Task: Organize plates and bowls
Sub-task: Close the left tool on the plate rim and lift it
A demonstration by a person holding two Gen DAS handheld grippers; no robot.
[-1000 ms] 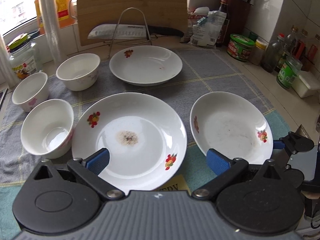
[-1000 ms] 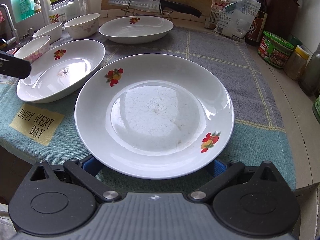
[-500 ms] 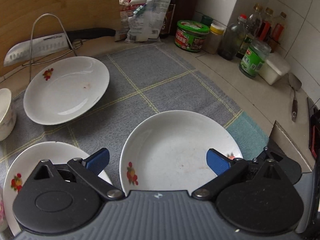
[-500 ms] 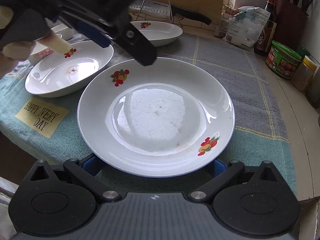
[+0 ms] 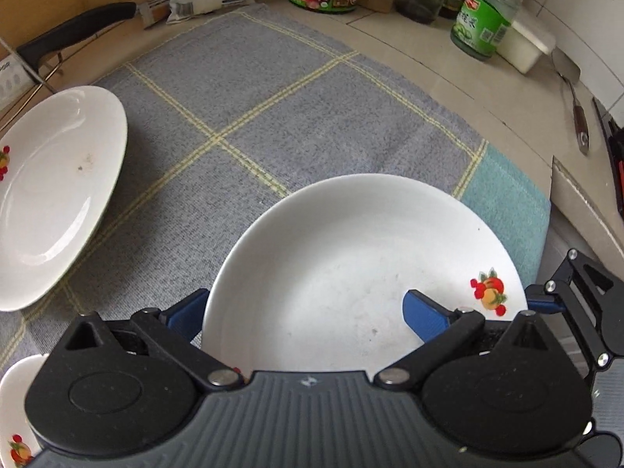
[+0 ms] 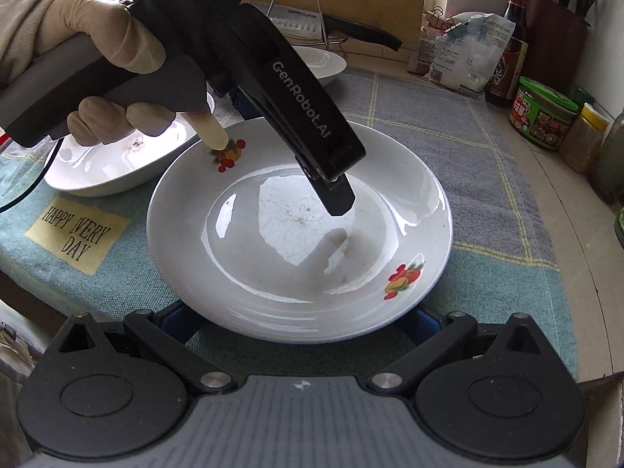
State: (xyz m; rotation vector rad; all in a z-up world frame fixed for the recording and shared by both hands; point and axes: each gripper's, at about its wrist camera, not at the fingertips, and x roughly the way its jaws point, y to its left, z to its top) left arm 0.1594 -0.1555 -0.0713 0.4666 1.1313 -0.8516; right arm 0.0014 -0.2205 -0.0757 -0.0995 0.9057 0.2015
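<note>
Plate (image 6: 300,241) between wide-spread right hand-held gripper (image 6: 300,321) fingers, tips hidden under its rim; left hand-held gripper (image 5: 308,312) likewise wide.

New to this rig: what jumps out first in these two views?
In the right wrist view, the left gripper, held by a gloved hand, hangs over the middle of a white plate with fruit decals. That plate lies on the checked cloth, with the right gripper open at its near rim. Jars and bottles crowd the counter's far right edge.
</note>
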